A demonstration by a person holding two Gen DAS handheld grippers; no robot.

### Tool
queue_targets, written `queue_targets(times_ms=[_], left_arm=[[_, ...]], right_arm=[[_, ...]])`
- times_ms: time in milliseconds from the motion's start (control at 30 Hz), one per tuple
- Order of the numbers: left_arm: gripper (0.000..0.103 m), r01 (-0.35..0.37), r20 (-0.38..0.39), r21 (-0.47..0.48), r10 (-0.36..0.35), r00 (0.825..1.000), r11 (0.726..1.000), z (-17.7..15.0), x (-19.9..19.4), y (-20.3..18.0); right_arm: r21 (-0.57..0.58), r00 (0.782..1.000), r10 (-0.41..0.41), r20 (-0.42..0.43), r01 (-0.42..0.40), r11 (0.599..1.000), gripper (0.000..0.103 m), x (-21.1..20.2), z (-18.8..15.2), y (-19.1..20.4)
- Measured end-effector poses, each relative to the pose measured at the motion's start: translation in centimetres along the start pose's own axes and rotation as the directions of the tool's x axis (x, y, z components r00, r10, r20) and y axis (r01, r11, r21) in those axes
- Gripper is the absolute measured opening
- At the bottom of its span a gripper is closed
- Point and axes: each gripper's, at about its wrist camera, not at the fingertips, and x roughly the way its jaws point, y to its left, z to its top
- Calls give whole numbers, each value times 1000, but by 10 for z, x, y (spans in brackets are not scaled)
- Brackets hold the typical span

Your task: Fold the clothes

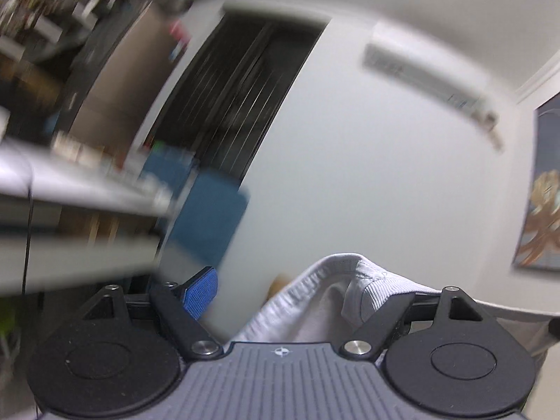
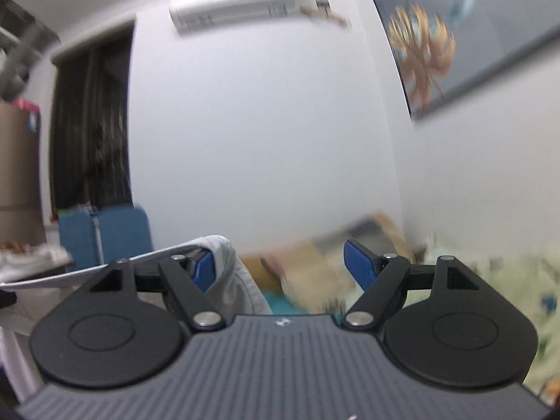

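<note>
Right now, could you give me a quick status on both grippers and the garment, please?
Left gripper open, white garment draped over one side. Right gripper open, cloth against one finger. Garment lifted off the surface. Nothing obstructing.

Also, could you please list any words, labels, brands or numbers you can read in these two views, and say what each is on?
None can be read.
Air conditioner: small stickers, too blurred.
Left claw body: a small round emblem, no letters.
Right claw body: the same emblem, no letters.
White garment: no visible print.
</note>
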Motion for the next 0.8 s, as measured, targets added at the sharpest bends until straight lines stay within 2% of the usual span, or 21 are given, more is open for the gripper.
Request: queue_targets(times_ms=[100,233,367,433,533,600,800], left_arm=[[83,45,105,39,-49,993,998,64,-24,-29],[86,83,239,99,-105,965,992,139,-56,-68],[90,89,302,166,-136,943,982,185,-67,-107],[91,85,300,194,-141,943,977,194,-60,-125],[91,88,260,219,-145,955,972,193,-35,-145],[92,98,208,225,-146,967,969,172,0,-146],[95,97,43,225,-109,993,969,81,134,-125]], right_arm=[[-24,996,26,85,-24,999,77,-20,64,-2],[-9,983,55,176,-54,998,77,-45,147,-9],[-24,971,60,232,-56,998,77,-53,210,-15],[-47,971,54,234,-44,998,78,-46,227,-20],[-77,981,40,187,-26,997,78,-24,230,-28],[-90,990,24,138,-12,996,78,-1,215,-35],[-110,1000,6,-26,-9,994,78,89,123,-54]])
